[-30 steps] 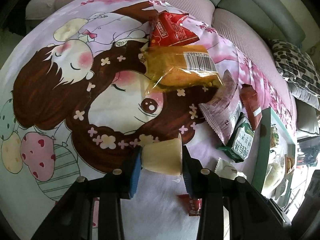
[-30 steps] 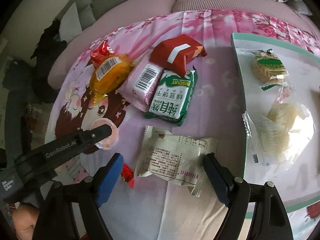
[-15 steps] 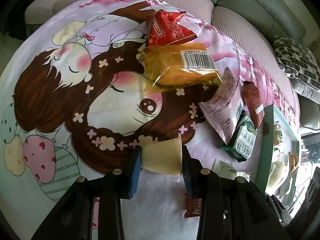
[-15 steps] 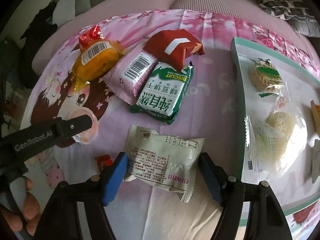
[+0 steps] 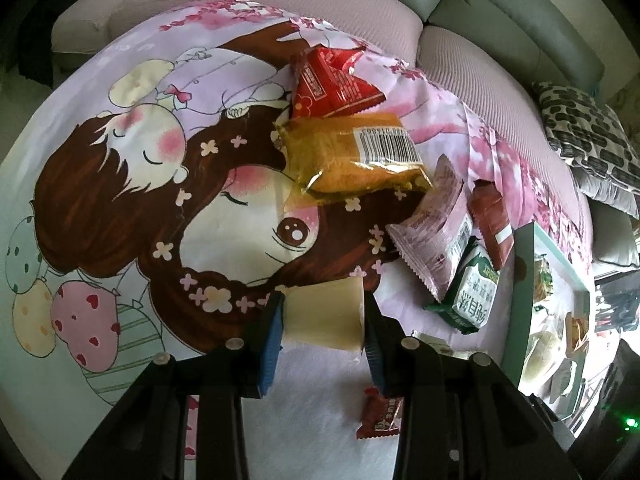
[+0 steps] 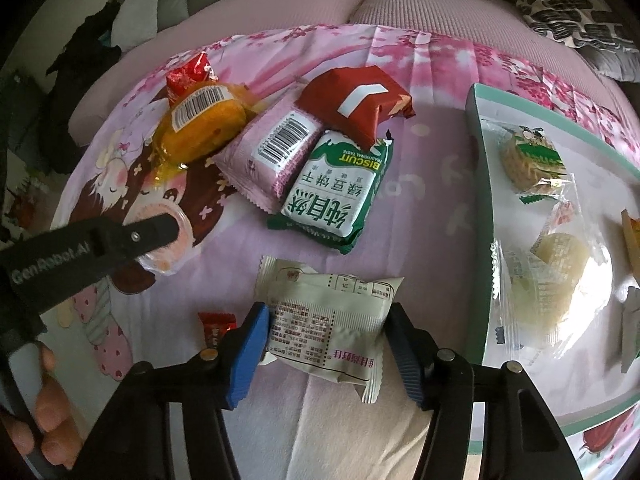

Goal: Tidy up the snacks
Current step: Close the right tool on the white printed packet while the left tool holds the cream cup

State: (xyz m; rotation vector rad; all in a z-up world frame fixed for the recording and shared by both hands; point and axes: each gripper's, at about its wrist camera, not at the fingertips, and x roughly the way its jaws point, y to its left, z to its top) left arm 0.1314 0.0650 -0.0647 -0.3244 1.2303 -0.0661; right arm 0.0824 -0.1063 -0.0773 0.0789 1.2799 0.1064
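Observation:
My left gripper (image 5: 323,328) is shut on a small cream jelly cup (image 5: 325,316) and holds it above the cartoon-print cloth; it also shows in the right wrist view (image 6: 170,240). My right gripper (image 6: 326,344) has closed in on both sides of a white snack packet (image 6: 334,320) lying on the cloth, its blue pads touching the packet's edges. Loose snacks lie beyond: a green biscuit pack (image 6: 334,196), a pink pack (image 6: 276,148), a red-brown pack (image 6: 356,102), an orange pack (image 6: 202,124) and a red bag (image 5: 334,82).
A green-rimmed tray (image 6: 478,216) at the right holds several wrapped pastries. A small red candy (image 6: 216,326) lies left of my right gripper; it also shows in the left wrist view (image 5: 380,412). A sofa and a patterned cushion (image 6: 568,12) lie behind.
My right gripper moved forward over the white packet and narrowed from wide open until its pads meet the packet's sides. My left gripper rose slightly with the jelly cup.

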